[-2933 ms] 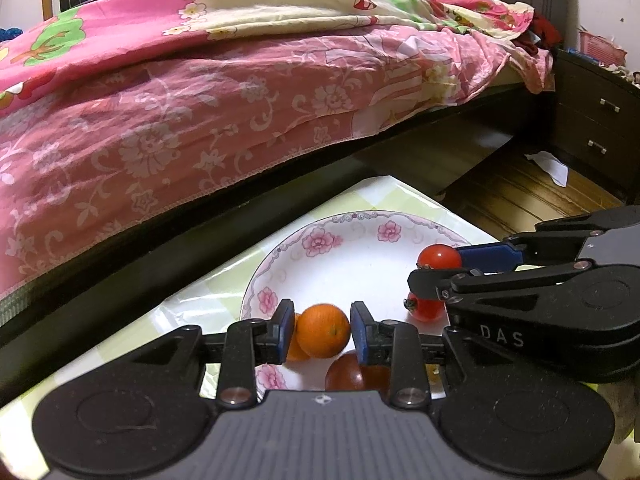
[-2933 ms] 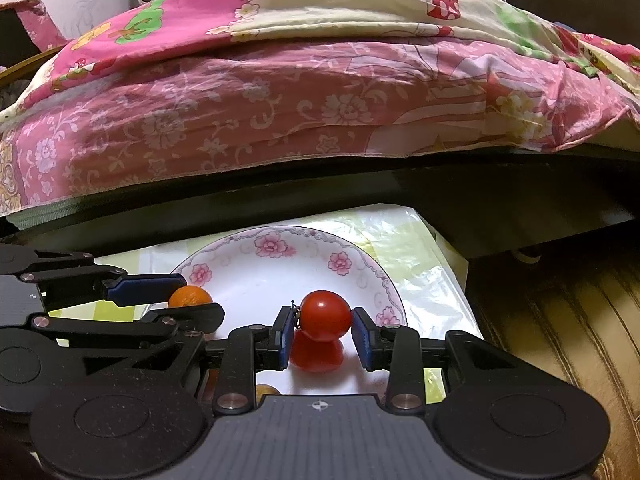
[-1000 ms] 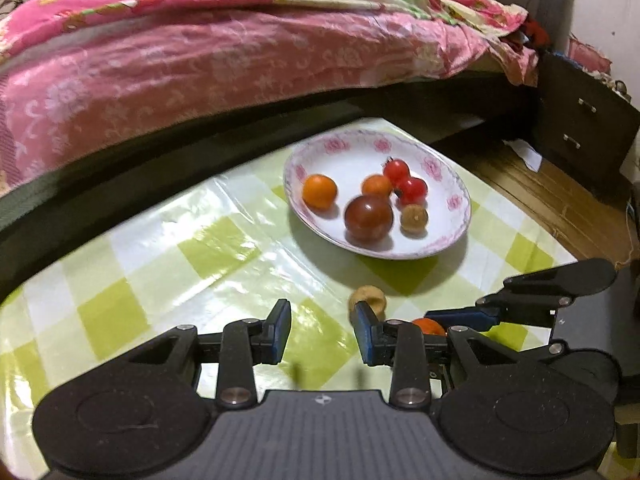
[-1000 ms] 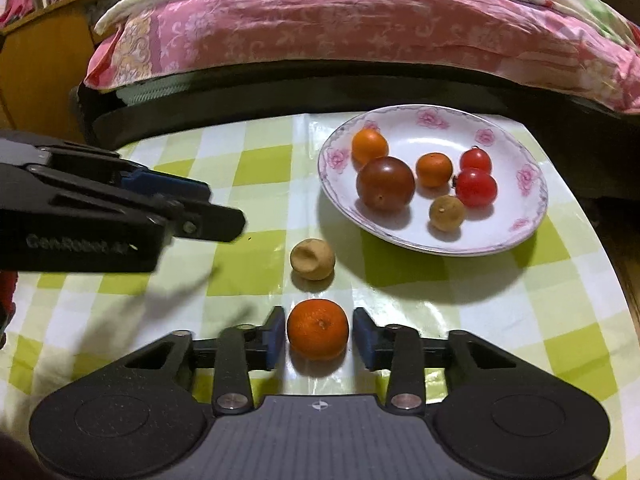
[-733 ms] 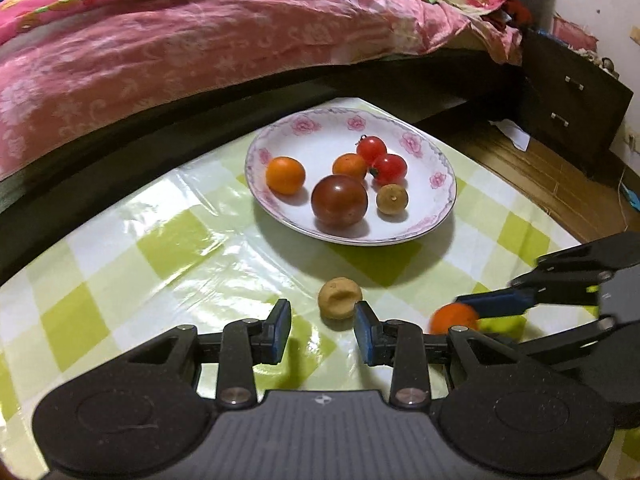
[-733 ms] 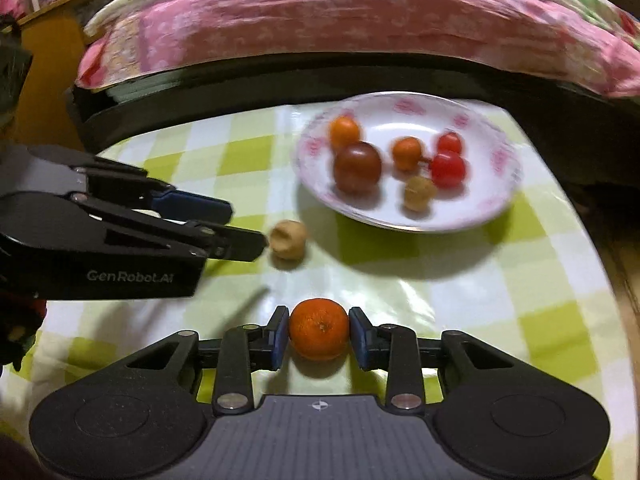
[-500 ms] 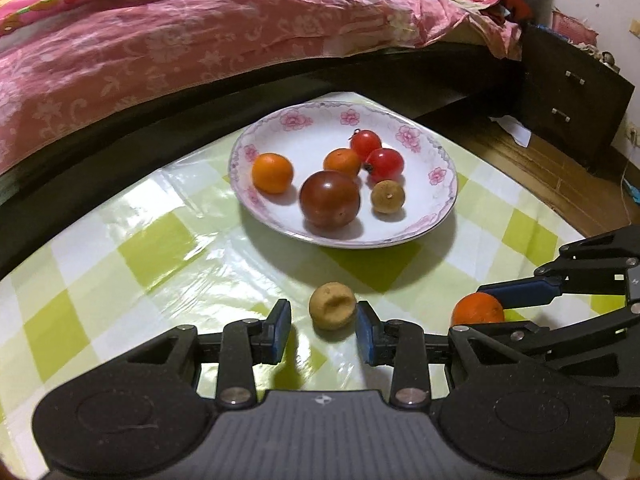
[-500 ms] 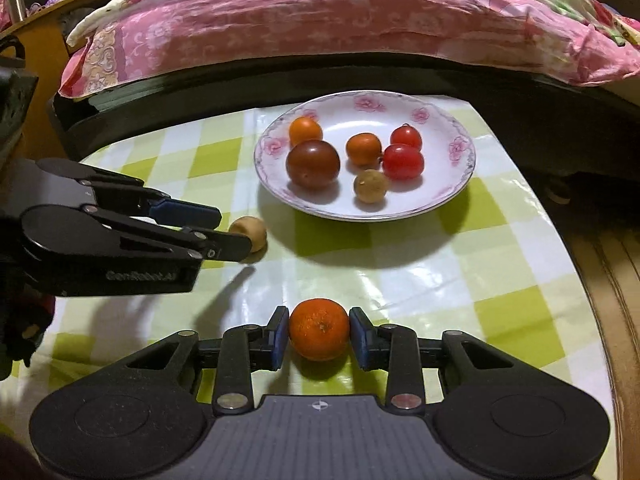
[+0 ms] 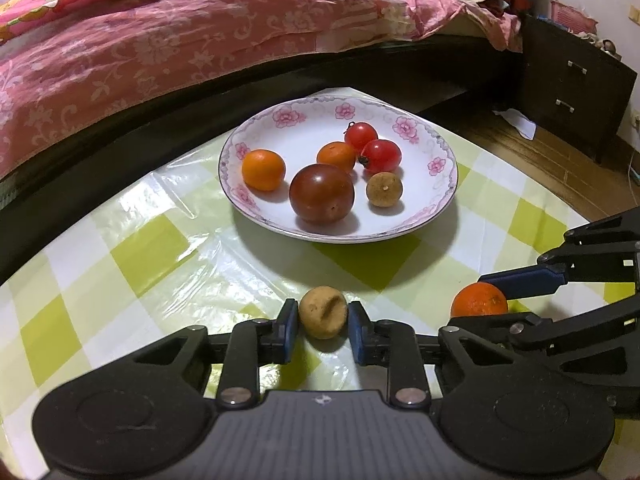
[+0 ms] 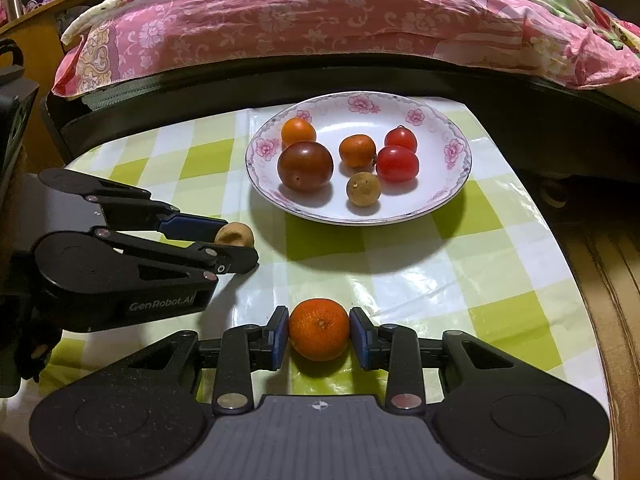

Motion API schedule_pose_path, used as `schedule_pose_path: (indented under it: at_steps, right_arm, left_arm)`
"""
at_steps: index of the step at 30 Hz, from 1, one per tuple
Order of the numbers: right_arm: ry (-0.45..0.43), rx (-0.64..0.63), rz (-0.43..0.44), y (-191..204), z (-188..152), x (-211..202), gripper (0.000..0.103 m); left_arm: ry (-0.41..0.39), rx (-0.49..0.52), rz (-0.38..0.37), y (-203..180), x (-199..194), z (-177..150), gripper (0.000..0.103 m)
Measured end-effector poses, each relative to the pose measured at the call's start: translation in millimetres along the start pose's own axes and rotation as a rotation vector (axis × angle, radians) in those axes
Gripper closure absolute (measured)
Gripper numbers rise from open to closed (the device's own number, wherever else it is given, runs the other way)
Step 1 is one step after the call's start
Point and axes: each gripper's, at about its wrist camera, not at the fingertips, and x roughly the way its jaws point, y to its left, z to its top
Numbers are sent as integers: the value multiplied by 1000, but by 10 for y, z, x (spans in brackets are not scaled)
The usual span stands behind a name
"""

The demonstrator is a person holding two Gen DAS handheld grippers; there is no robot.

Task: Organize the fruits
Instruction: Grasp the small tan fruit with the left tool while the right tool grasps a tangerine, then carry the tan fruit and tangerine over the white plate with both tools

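White floral plate (image 9: 436,148) holds six fruits; left fingers (image 9: 286,330) grip longan (image 9: 322,312), right fingers (image 10: 278,336) grip mandarin (image 10: 319,329).

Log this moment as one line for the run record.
left gripper: around tan fruit on table | right gripper: around orange on table | plate: six fruits | grips: cannot tell
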Motion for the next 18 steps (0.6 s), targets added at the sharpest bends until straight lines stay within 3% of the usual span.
schedule_pose_path:
  at_steps: [18]
  right_arm:
    - [12, -78, -25, 181, -113, -110, 75]
  left_arm:
    - [67, 23, -2, -198, -389, -326, 69]
